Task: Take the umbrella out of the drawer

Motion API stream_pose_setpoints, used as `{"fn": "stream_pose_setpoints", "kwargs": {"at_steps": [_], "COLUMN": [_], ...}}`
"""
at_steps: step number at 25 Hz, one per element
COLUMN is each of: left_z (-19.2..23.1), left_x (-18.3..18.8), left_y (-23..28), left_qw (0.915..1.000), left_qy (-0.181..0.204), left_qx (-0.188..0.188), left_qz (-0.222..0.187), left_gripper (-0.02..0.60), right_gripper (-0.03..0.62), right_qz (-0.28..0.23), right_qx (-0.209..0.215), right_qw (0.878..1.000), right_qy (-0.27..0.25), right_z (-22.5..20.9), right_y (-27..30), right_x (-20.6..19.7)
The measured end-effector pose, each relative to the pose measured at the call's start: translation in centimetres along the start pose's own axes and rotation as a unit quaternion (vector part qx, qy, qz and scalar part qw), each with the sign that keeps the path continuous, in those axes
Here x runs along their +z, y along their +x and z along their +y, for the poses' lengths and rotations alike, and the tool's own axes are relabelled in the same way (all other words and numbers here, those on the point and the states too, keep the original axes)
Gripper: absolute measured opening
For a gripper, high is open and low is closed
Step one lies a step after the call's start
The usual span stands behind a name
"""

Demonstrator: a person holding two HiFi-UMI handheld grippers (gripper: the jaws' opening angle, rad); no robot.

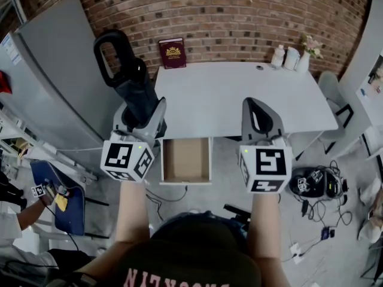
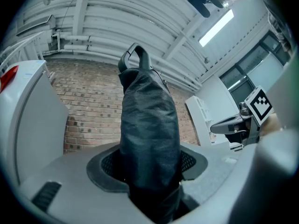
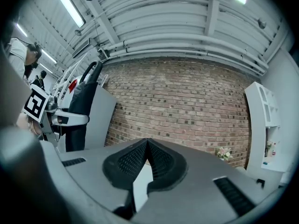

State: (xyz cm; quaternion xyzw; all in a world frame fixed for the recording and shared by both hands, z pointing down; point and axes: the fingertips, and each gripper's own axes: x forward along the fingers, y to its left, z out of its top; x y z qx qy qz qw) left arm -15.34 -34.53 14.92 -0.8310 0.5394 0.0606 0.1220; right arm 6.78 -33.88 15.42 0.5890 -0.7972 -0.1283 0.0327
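Observation:
A folded black umbrella with a loop handle stands up between the jaws of my left gripper, to the left of the white table. In the left gripper view the umbrella fills the gap of the left gripper, both pads pressed against its fabric. The wooden drawer below the table's front edge is pulled out and holds nothing. My right gripper hovers above the table's front edge, right of the drawer. Its jaws meet at the tips with nothing held. The right gripper view catches the umbrella at its left.
A red book leans on the brick wall at the table's back. White bottles and flowers stand at the back right corner. A grey panel runs along the left. A chair and cabled gear are at the right.

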Motion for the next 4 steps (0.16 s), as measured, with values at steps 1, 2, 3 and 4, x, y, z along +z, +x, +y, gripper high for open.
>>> {"fn": "stream_pose_setpoints", "kwargs": {"at_steps": [1,2,3,4], "left_z": [0.04,0.08,0.13,0.18], "left_x": [-0.06,-0.08,-0.09,-0.1], "left_y": [-0.02,-0.03,-0.04,-0.06], "left_qw": [1.0,1.0,1.0,1.0], "left_qy": [-0.001,-0.003,-0.005,-0.006], "left_qx": [0.0,0.0,-0.001,-0.001], "left_qz": [0.0,0.0,-0.001,-0.001], "left_gripper": [0.252,0.252,0.252,0.252], "right_gripper": [-0.008,-0.008,-0.008,-0.008], "right_qz": [0.001,0.002,0.003,0.005], "right_qx": [0.0,-0.001,-0.002,-0.002], "right_qw": [1.0,1.0,1.0,1.0], "right_qy": [0.0,0.0,0.001,0.001], "right_z": [0.02,0.04,0.06,0.08], "right_y": [-0.04,-0.08,-0.11,-0.13], "right_x": [-0.03,-0.02,0.01,0.05]}}
